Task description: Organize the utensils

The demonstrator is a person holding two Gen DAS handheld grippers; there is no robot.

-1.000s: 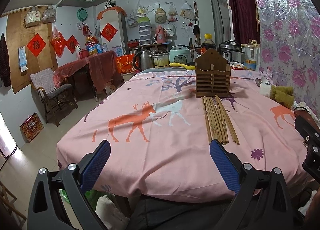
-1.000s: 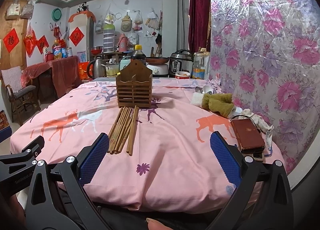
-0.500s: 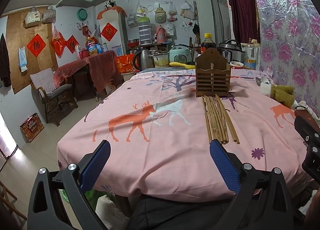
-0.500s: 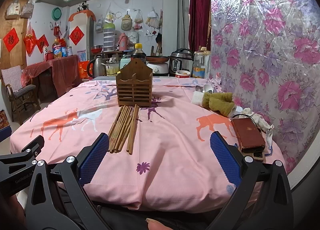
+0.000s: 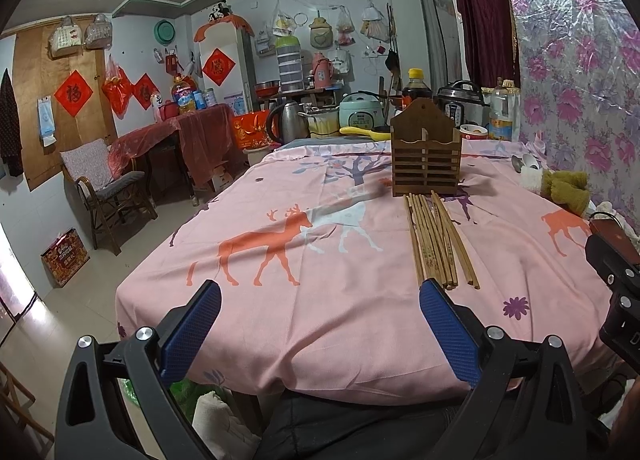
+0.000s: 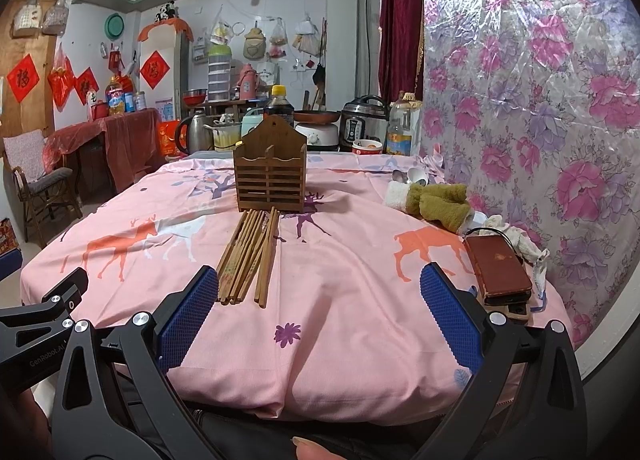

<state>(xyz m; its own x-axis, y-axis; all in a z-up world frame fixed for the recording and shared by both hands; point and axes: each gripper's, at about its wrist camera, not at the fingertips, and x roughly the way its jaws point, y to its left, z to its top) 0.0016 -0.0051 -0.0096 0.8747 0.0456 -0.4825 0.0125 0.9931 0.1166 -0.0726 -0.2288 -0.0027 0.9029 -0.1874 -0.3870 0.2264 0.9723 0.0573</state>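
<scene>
A bundle of several wooden chopsticks (image 5: 436,238) lies on the pink deer-print tablecloth (image 5: 280,300), pointing toward a slatted wooden utensil holder (image 5: 426,158) that stands upright behind it. Both also show in the right wrist view: chopsticks (image 6: 250,256), holder (image 6: 270,174). My left gripper (image 5: 320,314) is open and empty, held near the table's front edge, left of the chopsticks. My right gripper (image 6: 320,308) is open and empty, near the front edge, right of the chopsticks' near ends.
A brown wallet or phone case (image 6: 498,268) lies at the right edge, with an olive and white cloth (image 6: 432,200) behind it. Rice cookers, a kettle and bottles crowd the table's far end (image 6: 360,124). A chair (image 5: 104,184) stands at the left.
</scene>
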